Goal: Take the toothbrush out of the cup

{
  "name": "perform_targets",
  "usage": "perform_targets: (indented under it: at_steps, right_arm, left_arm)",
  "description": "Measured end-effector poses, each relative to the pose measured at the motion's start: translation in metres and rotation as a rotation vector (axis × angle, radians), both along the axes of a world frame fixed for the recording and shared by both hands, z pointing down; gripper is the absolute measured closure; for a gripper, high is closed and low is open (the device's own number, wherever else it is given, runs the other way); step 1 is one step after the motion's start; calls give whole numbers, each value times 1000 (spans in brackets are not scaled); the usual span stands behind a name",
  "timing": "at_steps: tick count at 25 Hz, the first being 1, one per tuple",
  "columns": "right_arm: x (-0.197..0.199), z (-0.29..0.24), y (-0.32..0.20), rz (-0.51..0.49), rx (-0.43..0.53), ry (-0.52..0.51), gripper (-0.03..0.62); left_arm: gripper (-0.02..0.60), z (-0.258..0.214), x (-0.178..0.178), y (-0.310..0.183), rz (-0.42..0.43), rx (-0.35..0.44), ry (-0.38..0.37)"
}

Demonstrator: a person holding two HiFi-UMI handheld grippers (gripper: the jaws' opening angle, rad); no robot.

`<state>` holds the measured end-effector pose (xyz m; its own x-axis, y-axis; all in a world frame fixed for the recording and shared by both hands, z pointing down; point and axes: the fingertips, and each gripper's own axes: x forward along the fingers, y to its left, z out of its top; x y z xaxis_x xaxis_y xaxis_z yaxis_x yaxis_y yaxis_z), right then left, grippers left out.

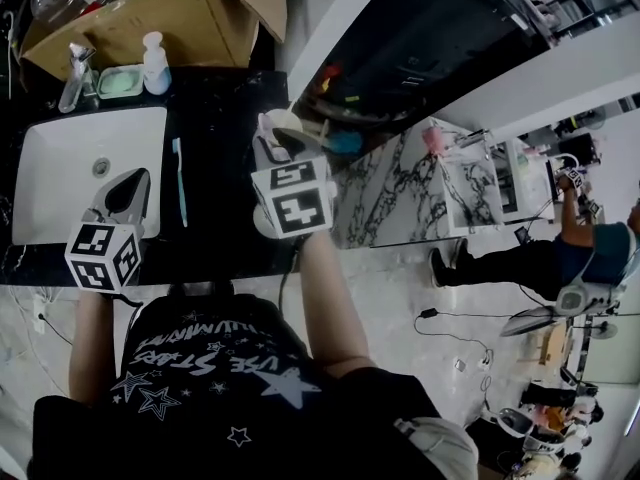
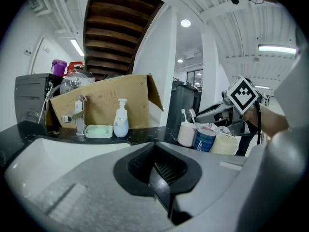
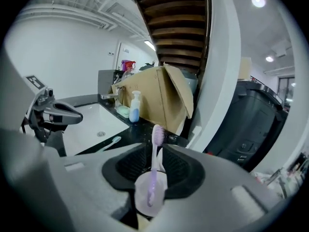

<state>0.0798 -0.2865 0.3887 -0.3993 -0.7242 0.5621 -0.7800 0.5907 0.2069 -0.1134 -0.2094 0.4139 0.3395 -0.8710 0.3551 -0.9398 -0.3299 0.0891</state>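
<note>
Setting: A black desk (image 1: 215, 98) is carrying a white sink (image 1: 55, 183), a soap bottle (image 1: 155, 65) and a cardboard box (image 1: 150, 23).
Right gripper (image 3: 152, 170): Its fingers (image 3: 126, 167) are clamping the sides of a pale cup (image 3: 150, 195), partway closed.
Purple toothbrush (image 3: 155, 146): It is standing upright inside that cup, midway between the two fingers, its head rising above the rim.
Left gripper (image 2: 157, 166): Its fingers are pressing together on nothing, hovering over the sink's front edge.
Teal toothbrush (image 1: 179, 178): It is lying on the desk just beside the sink.

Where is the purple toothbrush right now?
Right gripper view, centre: the purple toothbrush stands bristles-up in the small cup held by the right gripper, right of the sink.
</note>
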Motion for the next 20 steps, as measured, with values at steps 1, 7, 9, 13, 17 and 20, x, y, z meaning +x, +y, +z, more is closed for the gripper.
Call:
perform_targets:
  at_steps: [1,7,9,13,17,20]
  right_arm:
    - [-1,2,-2,-13,-1,19,484]
    - [-5,16,-10,-90,-47,46,485]
    - [-6,20,-11,-111,-64,49,509]
    - [-7,21,-10,-139,-64,35,555]
    - [-6,12,-10,-139,-39,-13,571]
    - [-3,9,-9,-121,-27,-30,571]
  left_arm:
    - [572,0,2,0,-6,0,-2]
    - [572,1,7,4,-65,-10,-18]
    - [572,2,6,5,-92,-14,-23]
    - [572,3,4,12,-140,-13,-20]
    - [572,9,1,19,-155,-20,-7]
    - [572,14,1,22,-141,-29,8]
